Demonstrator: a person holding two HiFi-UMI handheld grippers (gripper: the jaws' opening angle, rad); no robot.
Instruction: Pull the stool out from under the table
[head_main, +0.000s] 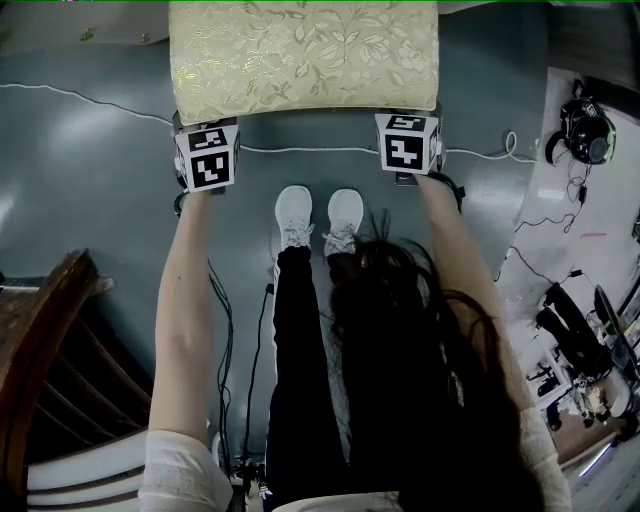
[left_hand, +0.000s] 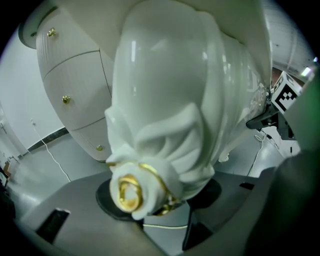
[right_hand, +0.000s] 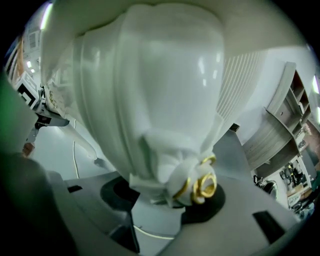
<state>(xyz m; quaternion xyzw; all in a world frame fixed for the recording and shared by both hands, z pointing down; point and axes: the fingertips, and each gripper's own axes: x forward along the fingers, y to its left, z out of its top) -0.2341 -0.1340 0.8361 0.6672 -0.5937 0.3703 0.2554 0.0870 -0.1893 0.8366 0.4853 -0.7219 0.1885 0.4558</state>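
Between the jaws of the left gripper (left_hand: 157, 210): white carved stool leg (left_hand: 170, 115) with gold rosette, pinched from both sides.
Between the jaws of the right gripper (right_hand: 160, 212): second leg (right_hand: 155, 115), pinched the same way.
Stool (head_main: 300, 55): just ahead of both grippers, patterned cushion on top, standing on grey floor (head_main: 90, 170).

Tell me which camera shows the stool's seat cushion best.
The head view: it looks down on the seat cushion, leaf pattern clear. The left gripper view is filled by the left leg, the right gripper view by the right leg; at most a fabric sliver shows.
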